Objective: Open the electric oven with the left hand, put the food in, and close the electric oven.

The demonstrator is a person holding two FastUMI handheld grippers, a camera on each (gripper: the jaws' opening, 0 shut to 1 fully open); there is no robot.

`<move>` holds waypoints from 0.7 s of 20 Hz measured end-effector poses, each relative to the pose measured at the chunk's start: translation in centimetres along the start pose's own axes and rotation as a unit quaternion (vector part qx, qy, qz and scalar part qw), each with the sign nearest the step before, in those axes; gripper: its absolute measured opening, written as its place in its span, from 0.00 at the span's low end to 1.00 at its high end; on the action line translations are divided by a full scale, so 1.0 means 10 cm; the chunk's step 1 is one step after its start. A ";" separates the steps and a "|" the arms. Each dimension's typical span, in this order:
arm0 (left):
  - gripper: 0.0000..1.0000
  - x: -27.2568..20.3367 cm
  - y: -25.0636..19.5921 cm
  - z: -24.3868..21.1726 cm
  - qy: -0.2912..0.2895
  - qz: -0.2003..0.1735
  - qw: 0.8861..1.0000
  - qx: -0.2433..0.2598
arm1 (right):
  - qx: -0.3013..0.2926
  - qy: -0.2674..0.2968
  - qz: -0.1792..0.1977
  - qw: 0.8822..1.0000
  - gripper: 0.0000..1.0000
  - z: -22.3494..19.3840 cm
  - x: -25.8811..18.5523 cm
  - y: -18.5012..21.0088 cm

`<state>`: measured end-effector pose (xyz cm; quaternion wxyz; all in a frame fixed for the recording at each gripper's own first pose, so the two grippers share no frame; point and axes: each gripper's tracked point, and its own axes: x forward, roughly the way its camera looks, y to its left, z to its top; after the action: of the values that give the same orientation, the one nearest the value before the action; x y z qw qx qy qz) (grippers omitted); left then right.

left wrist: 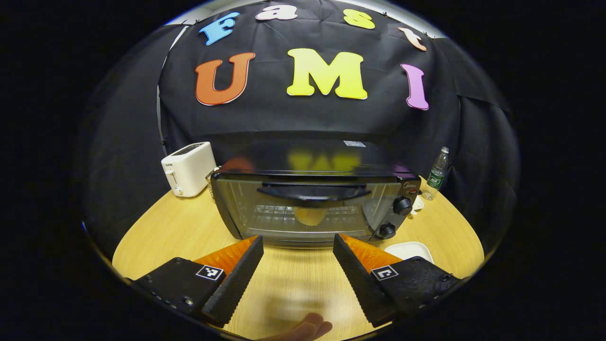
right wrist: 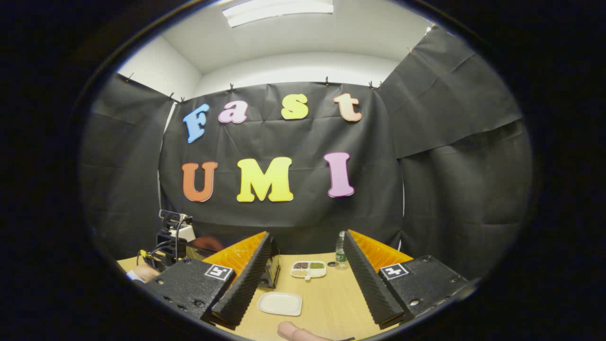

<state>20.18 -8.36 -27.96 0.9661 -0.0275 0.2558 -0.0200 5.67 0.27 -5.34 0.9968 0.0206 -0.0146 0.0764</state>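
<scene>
Jaws apart before closed oven [left wrist: 312,203]

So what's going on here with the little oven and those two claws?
A person holds a claw in each hand. The left claw hangs open in front of the electric oven, whose door is shut with a pale piece of food inside. The right claw is open too, above a white plate on the table.

The black electric oven [left wrist: 312,201] stands on the table, glass door shut, pale round food [left wrist: 310,215] inside on its rack.
</scene>
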 end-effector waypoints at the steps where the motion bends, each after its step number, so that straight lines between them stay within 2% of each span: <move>1: 0.97 -0.05 -0.03 -0.01 -0.001 -0.002 1.000 -0.003 | -0.001 0.001 0.000 1.000 0.94 0.00 -0.02 0.00; 2: 0.97 -0.08 -0.05 -0.03 -0.004 -0.007 1.000 -0.004 | -0.002 0.000 -0.002 1.000 0.94 0.01 -0.04 0.00; 3: 0.97 -0.14 -0.06 0.00 -0.008 -0.009 1.000 -0.002 | -0.002 0.000 -0.003 1.000 0.98 0.01 -0.06 0.00; 4: 0.97 -0.20 -0.06 0.02 -0.015 -0.010 1.000 0.000 | -0.001 0.000 -0.004 1.000 0.94 0.02 -0.07 -0.01; 6: 0.97 -0.35 -0.03 0.13 -0.030 -0.011 0.999 0.007 | 0.001 0.000 -0.006 1.000 0.98 0.03 -0.10 0.00; 7: 0.97 -0.46 -0.03 0.18 -0.039 -0.010 0.999 0.009 | 0.002 0.001 -0.005 1.000 0.94 0.02 -0.12 0.02; 9: 0.97 -0.67 -0.02 0.30 -0.059 -0.009 0.998 0.011 | 0.004 0.003 -0.003 1.000 0.93 0.01 -0.16 0.04; 14: 0.97 -1.39 0.00 0.74 -0.145 -0.001 0.989 0.015 | 0.010 0.009 -0.009 1.000 0.94 -0.02 -0.29 0.03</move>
<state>11.80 -7.28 -14.68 0.9933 -0.0155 0.1125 -0.0208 2.78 0.11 -5.62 0.9972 0.0302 -0.0050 0.0679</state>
